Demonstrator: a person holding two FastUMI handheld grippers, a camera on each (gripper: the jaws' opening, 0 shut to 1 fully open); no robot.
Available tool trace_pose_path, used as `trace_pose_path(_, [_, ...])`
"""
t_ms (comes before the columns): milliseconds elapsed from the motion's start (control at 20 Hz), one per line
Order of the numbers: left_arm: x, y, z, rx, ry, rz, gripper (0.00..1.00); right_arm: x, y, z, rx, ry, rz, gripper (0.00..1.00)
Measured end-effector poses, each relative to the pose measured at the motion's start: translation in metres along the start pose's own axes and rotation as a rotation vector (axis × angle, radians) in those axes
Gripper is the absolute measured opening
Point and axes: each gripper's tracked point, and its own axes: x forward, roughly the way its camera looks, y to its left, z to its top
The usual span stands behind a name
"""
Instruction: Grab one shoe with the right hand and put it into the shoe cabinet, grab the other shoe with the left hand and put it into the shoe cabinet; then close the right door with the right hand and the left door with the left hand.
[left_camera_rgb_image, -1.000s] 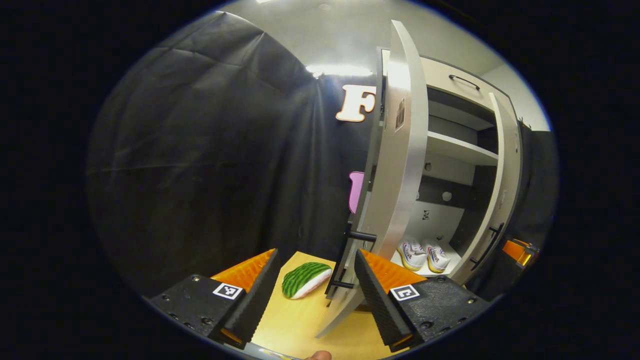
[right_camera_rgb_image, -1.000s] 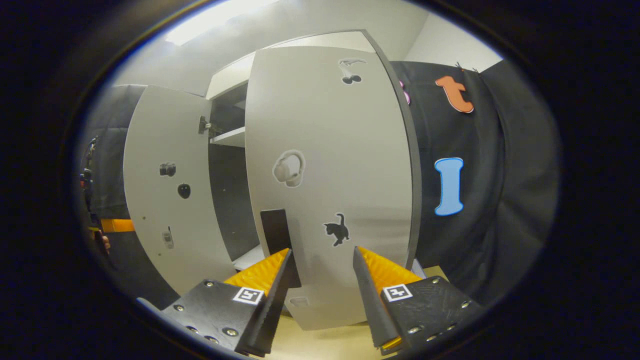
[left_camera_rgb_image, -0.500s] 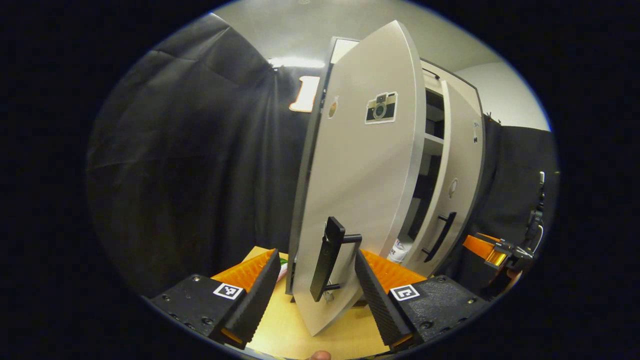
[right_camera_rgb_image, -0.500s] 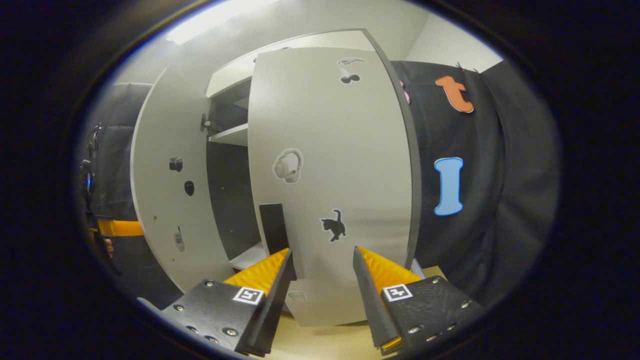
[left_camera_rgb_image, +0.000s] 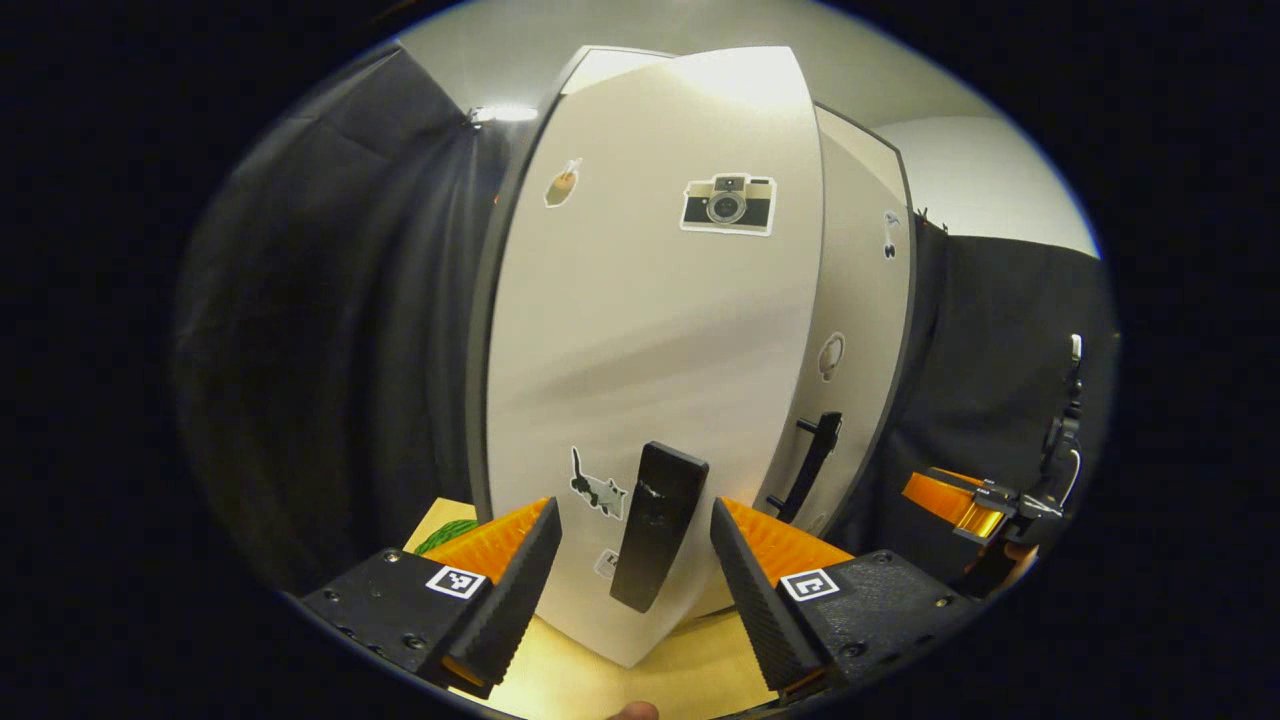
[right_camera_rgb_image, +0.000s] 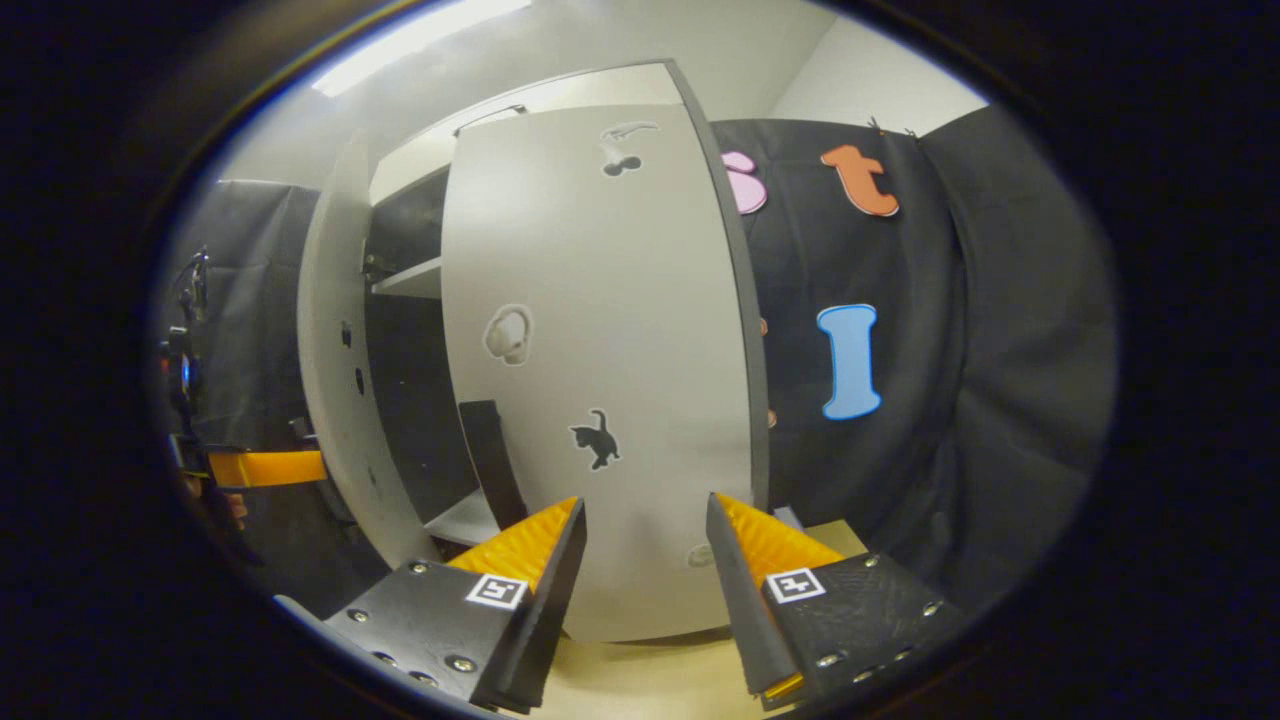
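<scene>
Both tongs are standing open and holding nothing: left gripper (left_camera_rgb_image: 635, 545) is facing the left door (left_camera_rgb_image: 640, 340) near its handle (left_camera_rgb_image: 655, 525), right gripper (right_camera_rgb_image: 640, 540) is facing the right door (right_camera_rgb_image: 600, 370). Both doors look not fully closed; the shoes are probably sitting inside the shoe cabinet (right_camera_rgb_image: 420, 190).

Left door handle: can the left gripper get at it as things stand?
Probably yes. The handle stands straight ahead of the open left gripper, between its fingers' lines, with nothing in front of it on the left door.
</scene>
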Motion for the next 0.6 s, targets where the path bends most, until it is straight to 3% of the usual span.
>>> trace_pose_path(100, [0.001,-0.003,-0.002,0.024,0.007,-0.019,0.92,-0.002,-0.007,0.002,0.004,-0.003,-0.014,0.72])
trace_pose_path(150, [0.001,-0.006,-0.003,0.03,0.007,-0.03,0.92,-0.003,-0.009,0.002,0.006,-0.005,-0.021,0.67])
trace_pose_path(200, [-0.001,-0.01,-0.003,0.032,0.007,-0.042,0.92,-0.004,-0.013,0.003,0.007,-0.007,-0.029,0.72])
trace_pose_path(300, [0.003,-0.017,-0.003,0.037,0.009,-0.058,0.92,-0.005,-0.018,0.005,0.009,-0.01,-0.039,0.67])
trace_pose_path(450, [0.009,-0.023,-0.003,0.046,0.005,-0.073,0.92,-0.007,-0.023,0.007,0.008,-0.014,-0.052,0.72])
trace_pose_path(600, [0.005,-0.027,-0.002,0.051,0.001,-0.085,0.92,-0.008,-0.026,0.01,0.008,-0.02,-0.059,0.67])
